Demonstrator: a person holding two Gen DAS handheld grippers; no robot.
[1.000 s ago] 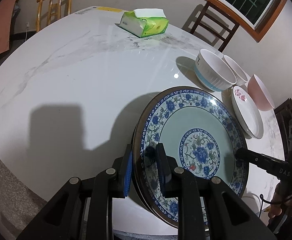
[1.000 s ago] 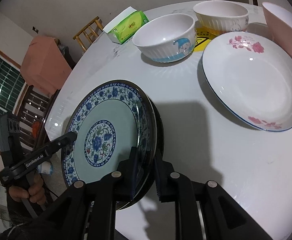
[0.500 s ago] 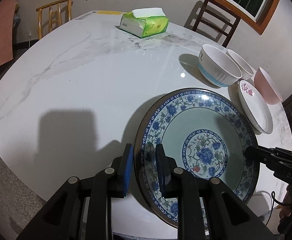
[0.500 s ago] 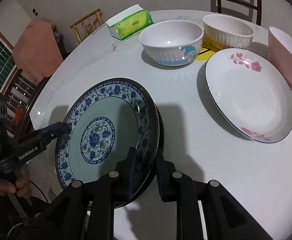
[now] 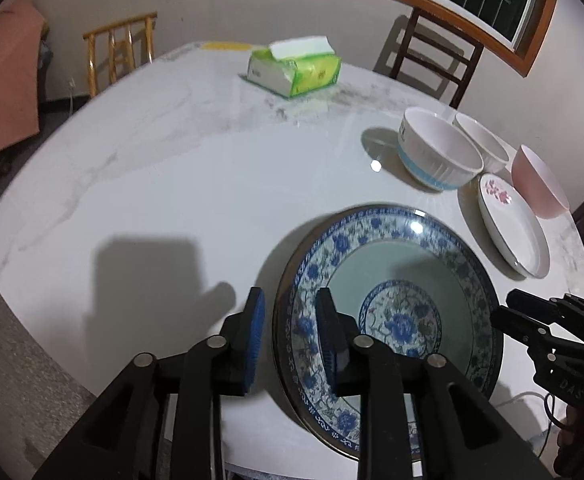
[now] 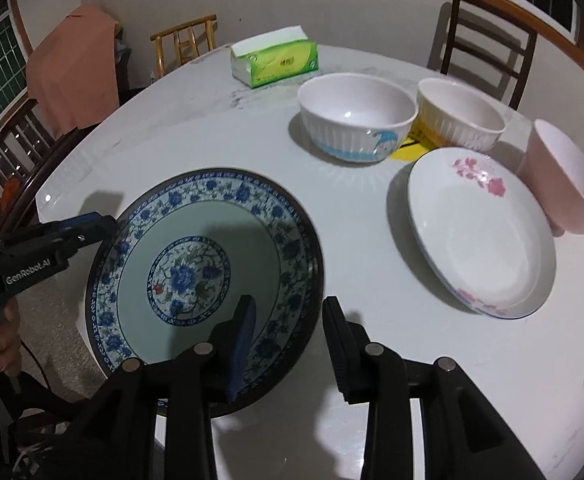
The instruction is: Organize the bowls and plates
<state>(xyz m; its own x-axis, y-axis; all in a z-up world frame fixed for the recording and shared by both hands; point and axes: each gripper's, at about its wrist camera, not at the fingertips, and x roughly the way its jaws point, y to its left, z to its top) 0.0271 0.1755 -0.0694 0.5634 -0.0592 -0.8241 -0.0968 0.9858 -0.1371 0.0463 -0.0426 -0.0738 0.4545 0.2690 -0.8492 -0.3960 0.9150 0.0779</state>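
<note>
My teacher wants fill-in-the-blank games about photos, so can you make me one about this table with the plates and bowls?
1. The big plate with blue flowers lies at the table's ____ edge.
2. The white plate has ____ flowers painted on it.
3. Behind the bowls lies a green pack of ____.
4. Counting the pink bowl, the table holds ____ bowls.

Missing words: near; pink; tissues; three
</note>
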